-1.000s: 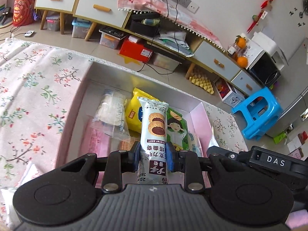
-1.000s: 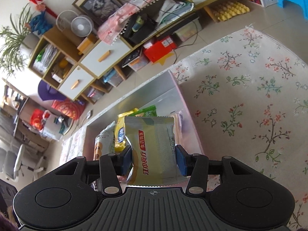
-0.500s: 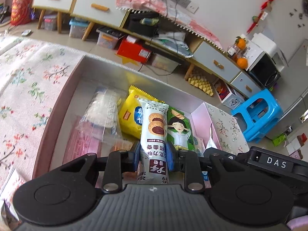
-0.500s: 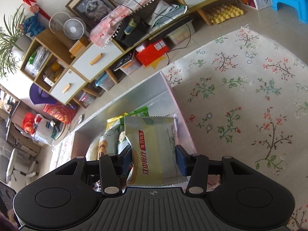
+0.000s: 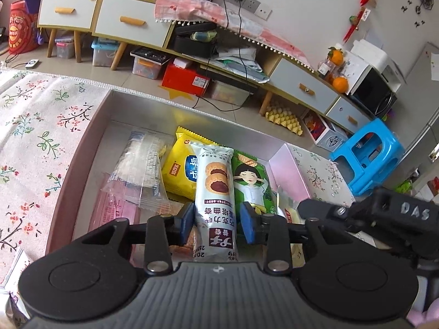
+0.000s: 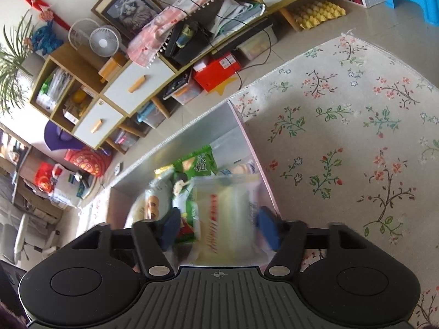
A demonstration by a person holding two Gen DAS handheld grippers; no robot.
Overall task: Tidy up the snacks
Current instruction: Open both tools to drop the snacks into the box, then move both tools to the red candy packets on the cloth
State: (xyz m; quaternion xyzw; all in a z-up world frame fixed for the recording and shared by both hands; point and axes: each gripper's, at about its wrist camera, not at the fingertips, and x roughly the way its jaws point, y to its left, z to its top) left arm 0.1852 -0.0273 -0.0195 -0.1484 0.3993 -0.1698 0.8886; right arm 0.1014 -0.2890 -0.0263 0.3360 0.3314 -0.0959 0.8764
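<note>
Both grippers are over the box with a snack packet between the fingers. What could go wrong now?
1. The cookie packet, freed by the just-opened left gripper, may tip onto the green packet and yellow packet.
2. The blurred pale yellow packet, released by the right gripper, falls near the pink box wall and may lean against it.

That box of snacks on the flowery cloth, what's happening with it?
A person is sorting snacks into the pink box with a handheld gripper in each hand. The left gripper has just been opening around a white cookie packet, which lies between its pads without being pinched. The right gripper has also just been opening, and its yellow packet, blurred, seems to be dropping into the box beside the green packet.
</note>
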